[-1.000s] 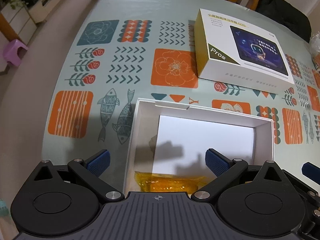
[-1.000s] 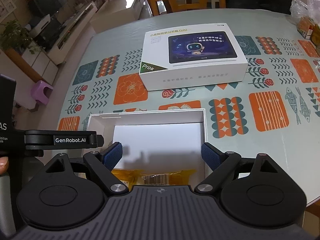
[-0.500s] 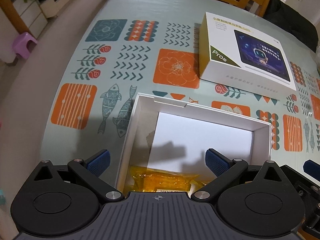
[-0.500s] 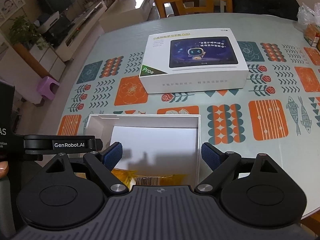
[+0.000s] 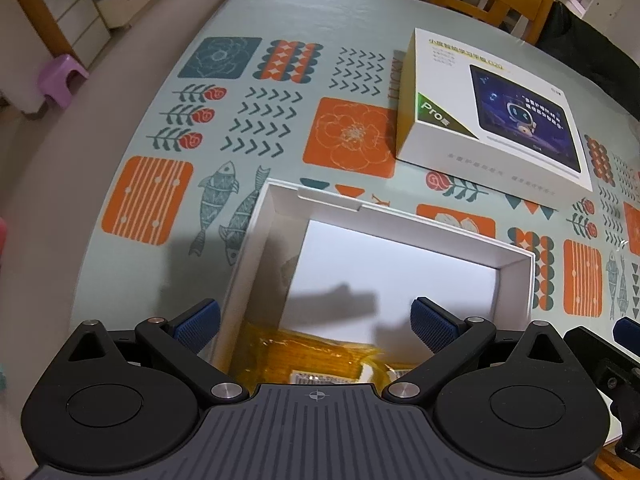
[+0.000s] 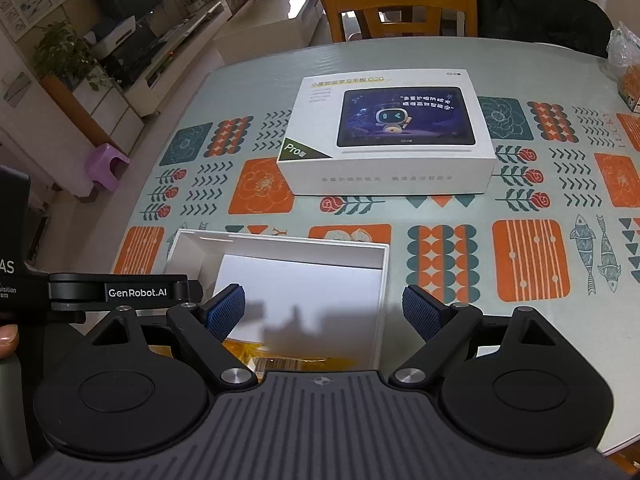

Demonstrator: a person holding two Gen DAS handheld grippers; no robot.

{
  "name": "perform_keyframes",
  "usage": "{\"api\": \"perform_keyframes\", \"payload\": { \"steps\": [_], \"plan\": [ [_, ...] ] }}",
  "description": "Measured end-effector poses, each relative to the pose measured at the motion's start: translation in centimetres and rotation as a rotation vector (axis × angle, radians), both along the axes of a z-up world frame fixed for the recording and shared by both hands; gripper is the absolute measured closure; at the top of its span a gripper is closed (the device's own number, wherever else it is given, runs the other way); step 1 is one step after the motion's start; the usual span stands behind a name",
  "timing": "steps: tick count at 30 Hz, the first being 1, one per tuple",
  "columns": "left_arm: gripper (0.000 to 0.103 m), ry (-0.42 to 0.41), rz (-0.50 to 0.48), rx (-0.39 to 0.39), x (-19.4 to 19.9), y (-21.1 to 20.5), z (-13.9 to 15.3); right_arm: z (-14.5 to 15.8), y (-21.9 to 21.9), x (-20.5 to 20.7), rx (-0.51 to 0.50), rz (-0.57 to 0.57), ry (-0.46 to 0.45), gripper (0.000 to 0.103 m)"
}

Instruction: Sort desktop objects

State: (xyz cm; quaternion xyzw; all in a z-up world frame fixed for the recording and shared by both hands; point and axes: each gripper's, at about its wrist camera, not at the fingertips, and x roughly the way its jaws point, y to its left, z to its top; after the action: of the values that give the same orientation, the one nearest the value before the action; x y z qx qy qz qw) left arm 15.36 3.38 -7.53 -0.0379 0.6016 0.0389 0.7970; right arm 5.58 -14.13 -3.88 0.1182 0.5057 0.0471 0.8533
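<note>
An open white box (image 5: 516, 258) lies on the patterned table, also in the right wrist view (image 6: 382, 258). A white sheet (image 5: 392, 272) covers its floor. A yellow plastic packet (image 5: 320, 360) lies at its near end, partly hidden by the gripper body; it also shows in the right wrist view (image 6: 248, 354). My left gripper (image 5: 316, 322) is open and empty above the box's near end. My right gripper (image 6: 323, 312) is open and empty over the box's near right side. A closed white tablet box (image 5: 492, 116) lies beyond (image 6: 392, 136).
A wooden chair (image 6: 396, 8) stands at the table's far edge with a dark bag (image 6: 540, 16) beside it. A plastic bag (image 6: 626, 64) lies at the far right. The table's left edge drops to the floor, with a purple stool (image 5: 60, 76).
Both grippers have pulled back and risen a little; the boxes look smaller and farther. Both stay open. Nothing on the table has moved.
</note>
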Motion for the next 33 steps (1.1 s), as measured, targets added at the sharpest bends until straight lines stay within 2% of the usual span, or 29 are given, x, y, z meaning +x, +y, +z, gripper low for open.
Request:
{"api": "perform_keyframes", "payload": {
  "steps": [17,23,33],
  "plan": [
    [0.000,-0.008,-0.010,0.035,-0.2,-3.3,0.1,-0.9,-3.3,-2.1,0.019,-0.015,-0.004,0.000],
    [0.000,-0.012,-0.035,0.060,0.1,-4.0,0.2,-1.3,-4.0,-2.3,-0.012,-0.049,0.014,0.000],
    [0.000,0.031,-0.082,0.085,1.3,-5.6,-1.3,-2.8,-4.5,-1.6,-0.103,-0.117,0.097,0.000]
  ]
}}
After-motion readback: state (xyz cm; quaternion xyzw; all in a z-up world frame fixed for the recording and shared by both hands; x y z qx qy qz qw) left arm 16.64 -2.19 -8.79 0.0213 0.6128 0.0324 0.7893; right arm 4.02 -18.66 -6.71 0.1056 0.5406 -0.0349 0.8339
